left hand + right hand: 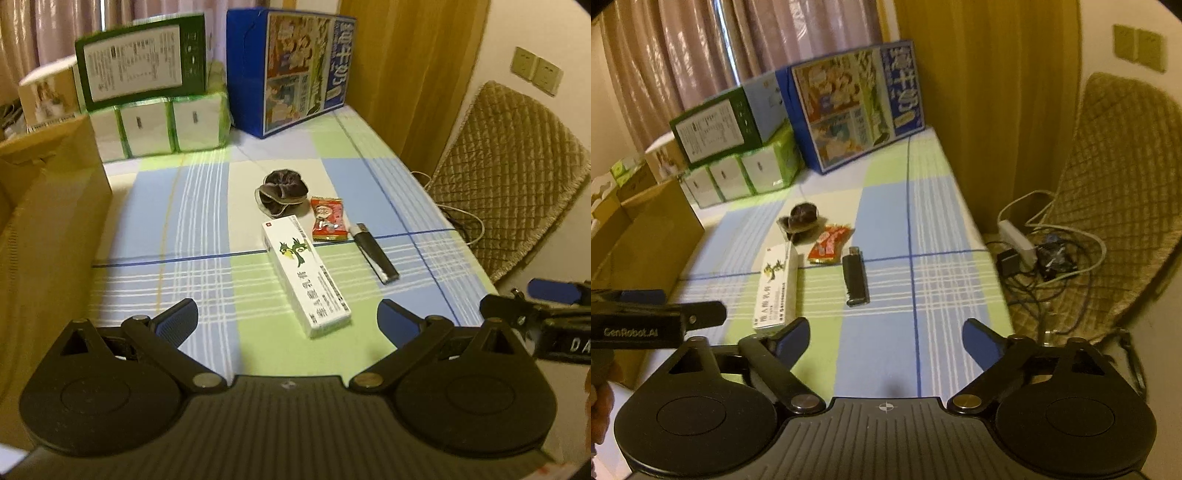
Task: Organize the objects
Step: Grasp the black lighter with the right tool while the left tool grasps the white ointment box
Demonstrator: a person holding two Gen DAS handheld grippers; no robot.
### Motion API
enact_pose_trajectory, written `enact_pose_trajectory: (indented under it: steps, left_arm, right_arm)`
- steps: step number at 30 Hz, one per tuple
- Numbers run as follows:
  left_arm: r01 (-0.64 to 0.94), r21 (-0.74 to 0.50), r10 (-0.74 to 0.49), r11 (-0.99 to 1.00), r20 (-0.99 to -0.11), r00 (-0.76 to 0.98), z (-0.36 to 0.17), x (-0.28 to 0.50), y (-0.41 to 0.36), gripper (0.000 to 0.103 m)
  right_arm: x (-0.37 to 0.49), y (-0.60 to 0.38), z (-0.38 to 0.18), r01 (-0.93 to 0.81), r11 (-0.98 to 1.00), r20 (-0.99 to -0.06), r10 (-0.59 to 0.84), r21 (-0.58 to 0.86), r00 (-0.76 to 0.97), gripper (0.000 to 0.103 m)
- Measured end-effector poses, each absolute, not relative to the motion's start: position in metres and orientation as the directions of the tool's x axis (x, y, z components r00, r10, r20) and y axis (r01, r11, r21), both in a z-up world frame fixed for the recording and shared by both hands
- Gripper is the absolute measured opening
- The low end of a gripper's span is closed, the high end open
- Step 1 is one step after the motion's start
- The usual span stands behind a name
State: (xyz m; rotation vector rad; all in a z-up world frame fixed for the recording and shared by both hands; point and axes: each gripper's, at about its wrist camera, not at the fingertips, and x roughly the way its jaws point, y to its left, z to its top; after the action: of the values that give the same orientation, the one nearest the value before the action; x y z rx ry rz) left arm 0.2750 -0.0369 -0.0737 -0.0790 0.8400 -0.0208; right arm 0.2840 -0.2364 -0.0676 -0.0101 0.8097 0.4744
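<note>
Curtains hang behind a table [207,206] spread with a checked blue, green and white cloth, and a padded chair [517,184] stands off its right edge beside a tangle of cables on the floor. Along the back of the table are a tall blue carton [295,70], a green box [140,70] tilted on top of a pack of small white cartons, and at the left edge an open cardboard box [51,206]. Four small things lie loose near the middle: a dark hair scrunchie [282,192] farthest from me, a red snack packet [328,218] just beside it, a long white medicine box [306,273] running toward me, and a black lighter [375,253] to the right of the packet, apart from the rest. My left gripper [288,321] hovers low over the near end of the medicine box with its jaws spread wide and nothing between them; my right gripper [886,339] hangs beside it over the cloth, jaws equally wide and empty, with the lighter straight ahead of it. As I judge it, the tidying has hardly begun: all four things are still scattered on the cloth and none sits in any box. Where they are meant to go I cannot tell for certain, though the open cardboard box looks the likeliest place, and every one of them remains to be picked up
</note>
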Motion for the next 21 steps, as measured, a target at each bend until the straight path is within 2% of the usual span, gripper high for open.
enact_pose_trajectory:
  steps: [4,6,10,13,17,19,21]
  left_arm:
    - [-0.009,-0.060,-0.040,0.998,-0.757,0.652,-0.093,0.304,-0.039,0.099]
    - [-0.007,-0.064,-0.045,0.998,-0.765,0.643,-0.101,0.318,-0.040,0.094]
    - [0.012,-0.075,-0.065,0.997,-0.776,0.628,-0.115,0.340,-0.044,0.088]
    - [0.041,-0.070,-0.080,0.997,-0.782,0.619,-0.125,0.352,-0.048,0.074]
    - [0.071,-0.053,-0.085,0.996,-0.786,0.612,-0.132,0.359,-0.047,0.063]
    - [0.073,-0.050,-0.084,0.996,-0.786,0.613,-0.131,0.359,-0.044,0.054]
    - [0.072,-0.041,-0.076,0.997,-0.786,0.614,-0.131,0.358,-0.040,0.039]
  right_arm:
    - [0.309,-0.227,-0.088,-0.442,0.882,-0.702,0.418,0.163,0.577,0.074]
    - [0.320,-0.219,-0.098,-0.460,0.874,-0.708,0.424,0.156,0.565,0.064]
    - [0.336,-0.204,-0.112,-0.498,0.855,-0.711,0.441,0.145,0.548,0.058]
    - [0.345,-0.193,-0.121,-0.516,0.846,-0.707,0.446,0.133,0.548,0.054]
    - [0.356,-0.180,-0.133,-0.532,0.838,-0.712,0.447,0.122,0.541,0.048]
    - [0.361,-0.174,-0.138,-0.538,0.835,-0.715,0.448,0.119,0.537,0.047]
    - [0.365,-0.167,-0.141,-0.546,0.831,-0.710,0.448,0.105,0.544,0.047]
